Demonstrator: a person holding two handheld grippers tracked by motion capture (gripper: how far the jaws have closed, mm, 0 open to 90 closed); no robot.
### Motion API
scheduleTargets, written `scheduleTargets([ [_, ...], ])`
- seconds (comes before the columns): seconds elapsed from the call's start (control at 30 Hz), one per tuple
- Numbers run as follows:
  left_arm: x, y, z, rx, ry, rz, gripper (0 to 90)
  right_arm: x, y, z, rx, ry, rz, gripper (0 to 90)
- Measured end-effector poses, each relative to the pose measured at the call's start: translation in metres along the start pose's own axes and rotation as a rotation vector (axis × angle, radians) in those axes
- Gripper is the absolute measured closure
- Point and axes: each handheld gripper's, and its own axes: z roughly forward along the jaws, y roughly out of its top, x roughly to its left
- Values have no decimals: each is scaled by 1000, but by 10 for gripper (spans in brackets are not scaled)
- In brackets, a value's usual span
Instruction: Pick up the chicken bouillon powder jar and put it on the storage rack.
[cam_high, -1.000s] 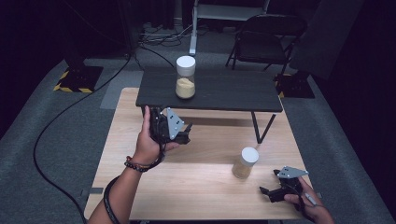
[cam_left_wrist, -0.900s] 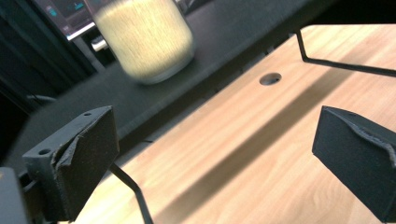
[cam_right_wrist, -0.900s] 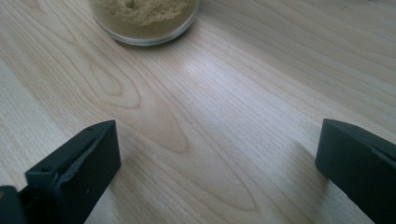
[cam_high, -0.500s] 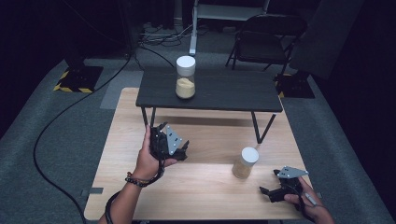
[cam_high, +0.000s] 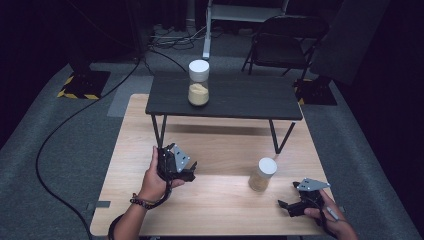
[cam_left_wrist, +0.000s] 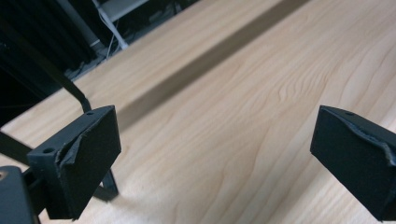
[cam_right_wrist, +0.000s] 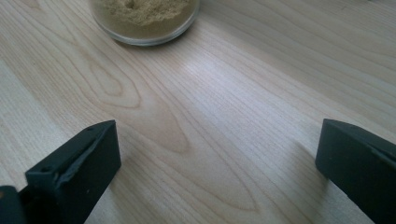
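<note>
Since a second ago the left gripper (cam_high: 186, 175) has dropped from near the small black table (cam_high: 225, 97) toward the wooden tabletop (cam_high: 220, 205), jaws wide and empty. Right gripper (cam_high: 289, 206), also wide open, rests low just beside the white-lidded jar of tan powder (cam_high: 262, 174); another such jar (cam_high: 198, 83) stands on the black table

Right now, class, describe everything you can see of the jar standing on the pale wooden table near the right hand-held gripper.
The jar is a small clear cylinder, glass or plastic by its look, closed with a flat white lid. Tan powder fills roughly its lower half. It stands upright on the wooden table, in front of the black shelf's right leg. Nothing grips it: the right hand-held gripper sits open on the table beside it, apart from it. The right gripper view shows its round base resting flat on the wood.
</note>
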Motion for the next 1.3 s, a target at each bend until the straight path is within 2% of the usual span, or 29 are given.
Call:
scheduleTargets([
  [0.23, 3, -9, 0, 67, -22, -1, 23, 0, 0, 0, 0, 0, 0, 0],
  [0.53, 14, -24, -1, 152, -50, -41, 28, 0, 0, 0, 0, 0, 0, 0],
  [0.67, 22, -31, -3, 186, -71, -83, 31, 0, 0, 0, 0, 0, 0, 0],
  [0.87, 30, -39, -4, 232, -90, -110, 31, 0, 0, 0, 1, -2, 3, 0],
  [1.0, 43, -46, -4, 234, -132, -184, 30, 0, -1, -1, 1, -9, 9, 0],
  [1.1, 57, -49, -2, 256, -186, -252, 23, 1, -2, -2, 1, -14, 14, 0],
  [1.3, 60, -50, -2, 260, -192, -249, 7, 0, -2, -2, 0, -14, 14, 0],
])
